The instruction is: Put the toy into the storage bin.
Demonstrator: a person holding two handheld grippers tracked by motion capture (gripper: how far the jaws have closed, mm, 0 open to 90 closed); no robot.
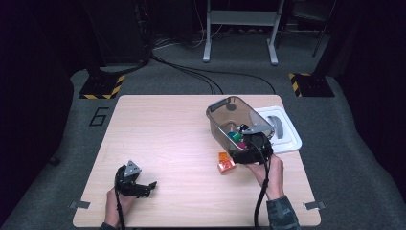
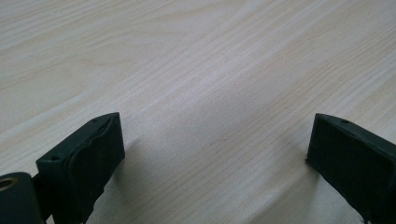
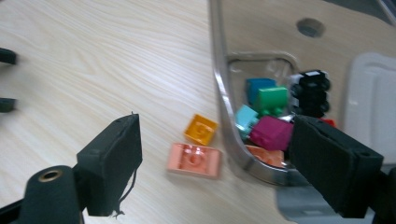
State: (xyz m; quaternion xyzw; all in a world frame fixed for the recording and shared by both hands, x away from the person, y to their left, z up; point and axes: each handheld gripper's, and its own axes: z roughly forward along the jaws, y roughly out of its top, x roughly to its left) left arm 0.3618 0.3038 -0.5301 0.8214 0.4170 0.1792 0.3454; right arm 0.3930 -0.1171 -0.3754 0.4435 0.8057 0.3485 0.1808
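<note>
Bricks are being sorted here, by the look of it. Right gripper (image 1: 245, 143) is being held over the near rim of the clear bin (image 1: 216, 120), and its jaws are being kept wide with nothing between the pads. Seen along the right gripper view, an orange brick (image 3: 201, 129) and a salmon-pink brick (image 3: 194, 160) are lying on the wooden counter (image 1: 163, 139), just beside the bin's outer wall and right next to each other, possibly touching. Inside the bin, a magenta brick (image 3: 271, 132), a green brick (image 3: 272, 100), a blue brick (image 3: 258, 87), a teal brick (image 3: 246, 116) and a black piece (image 3: 310, 91) are being kept in a loose pile. A white lid (image 1: 288, 130) is lying flat on the counter just behind and beside the bin.

Left gripper (image 1: 142, 186) is being rested low at the near left part of the counter, well apart from the bricks. Its jaws are also being held wide apart, with just bare wood grain between them.
</note>
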